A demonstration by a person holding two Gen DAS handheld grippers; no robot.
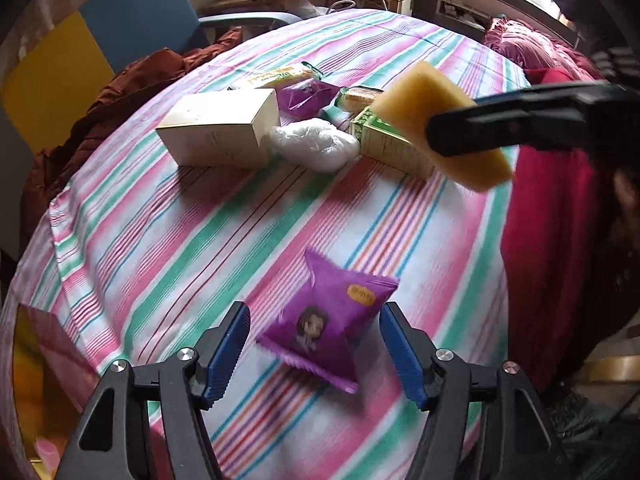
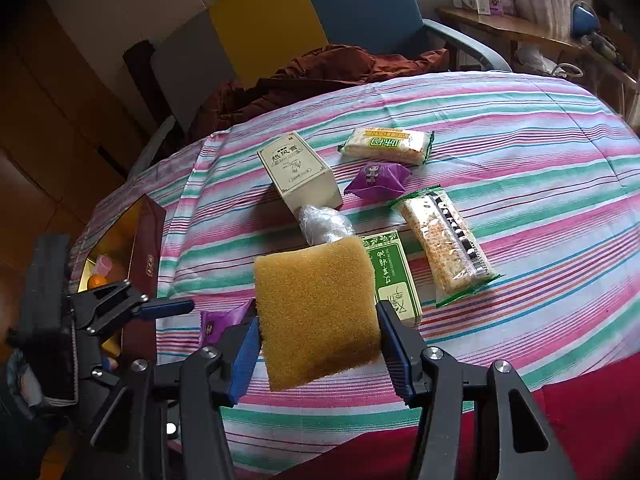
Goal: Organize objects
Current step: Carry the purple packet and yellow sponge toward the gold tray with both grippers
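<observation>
My right gripper (image 2: 318,334) is shut on a yellow sponge (image 2: 316,312) and holds it above the striped tablecloth (image 2: 520,128); the sponge also shows in the left wrist view (image 1: 436,120). My left gripper (image 1: 316,344) is open, its blue pads on either side of a purple snack packet (image 1: 328,320) that lies on the cloth. Further back lie a cream box (image 2: 298,172), a green box (image 2: 394,276), a crumpled clear plastic bag (image 2: 324,222), a second purple packet (image 2: 378,178) and two cracker packs (image 2: 444,240) (image 2: 388,146).
An open maroon box (image 2: 140,248) with small items inside stands at the table's left edge. A blue chair (image 2: 360,4) and a brown cloth (image 2: 320,68) lie behind the table. Red fabric (image 2: 580,420) hangs at the near right edge.
</observation>
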